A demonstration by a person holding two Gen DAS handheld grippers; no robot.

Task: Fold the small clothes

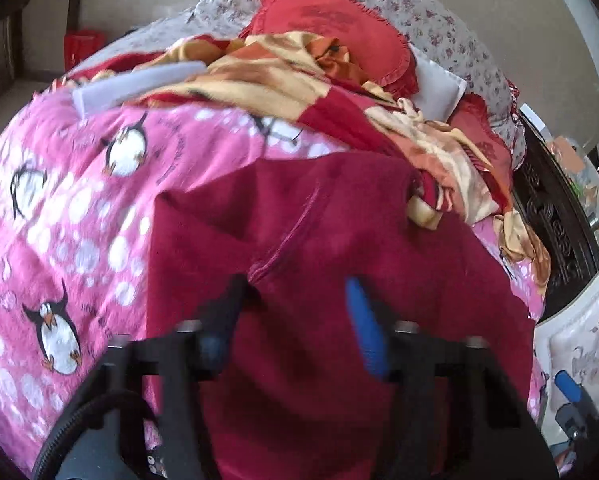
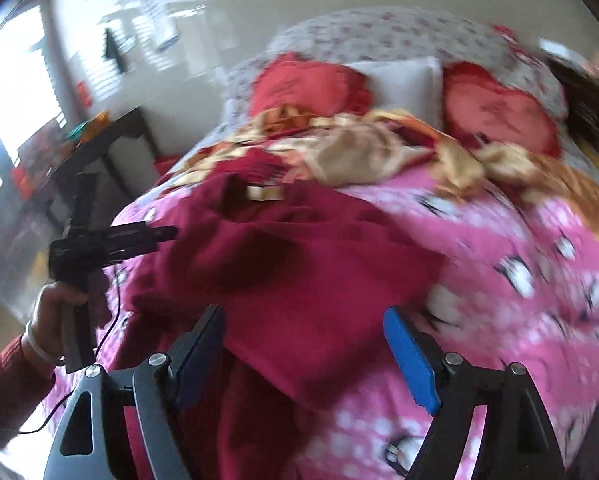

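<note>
A dark red garment point(image 1: 307, 248) lies spread and partly folded on a pink penguin-print bedspread point(image 1: 71, 184). It also shows in the right wrist view point(image 2: 283, 272), with a tan label near its far edge. My left gripper point(image 1: 295, 300) is open and hovers just above the garment's near part, a seam fold by its left finger. It shows from the side in the right wrist view point(image 2: 167, 232), held by a hand at the garment's left edge. My right gripper point(image 2: 303, 340) is open above the garment's near corner, holding nothing.
A crumpled red and gold blanket point(image 1: 299, 80) lies across the bed beyond the garment. Red heart-shaped cushions point(image 2: 503, 112) and a white pillow point(image 2: 403, 80) sit by floral pillows at the head. A dark side table point(image 2: 79, 148) stands left of the bed, a dark carved bed frame point(image 1: 555, 216) at right.
</note>
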